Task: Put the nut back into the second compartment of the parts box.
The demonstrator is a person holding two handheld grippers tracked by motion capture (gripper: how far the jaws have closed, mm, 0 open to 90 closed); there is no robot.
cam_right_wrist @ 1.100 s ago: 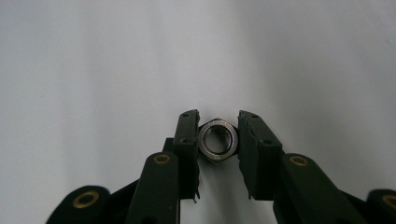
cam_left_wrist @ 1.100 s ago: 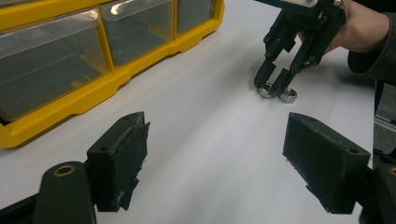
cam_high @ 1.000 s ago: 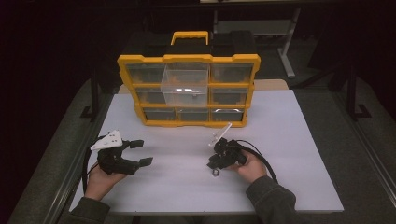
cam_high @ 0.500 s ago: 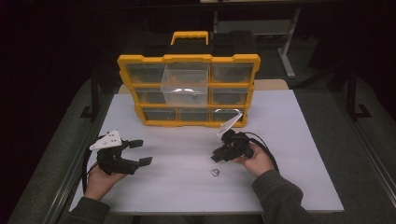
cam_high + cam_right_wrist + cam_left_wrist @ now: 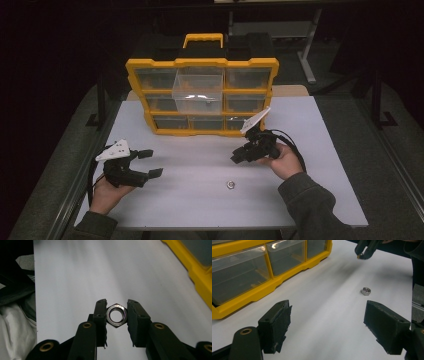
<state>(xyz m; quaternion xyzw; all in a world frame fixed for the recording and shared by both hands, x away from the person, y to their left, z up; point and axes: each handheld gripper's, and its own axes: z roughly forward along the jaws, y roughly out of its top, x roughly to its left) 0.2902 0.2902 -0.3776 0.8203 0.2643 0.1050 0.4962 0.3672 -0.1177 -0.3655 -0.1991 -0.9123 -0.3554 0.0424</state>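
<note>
- Two nuts: the held nut (image 5: 115,315) is pinched across its flats by the right tool (image 5: 236,158), clear of the surface (image 5: 310,150).
- The loose nut (image 5: 230,185) lies on the surface between both tools.
- Left tool (image 5: 151,163): jaws spread, empty.

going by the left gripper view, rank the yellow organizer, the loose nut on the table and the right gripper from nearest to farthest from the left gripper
From the left gripper:
1. yellow organizer, close beside its left jaw
2. loose nut, ahead on the white table, toward the right jaw
3. right gripper, beyond that nut, raised, clamping a second nut
</note>
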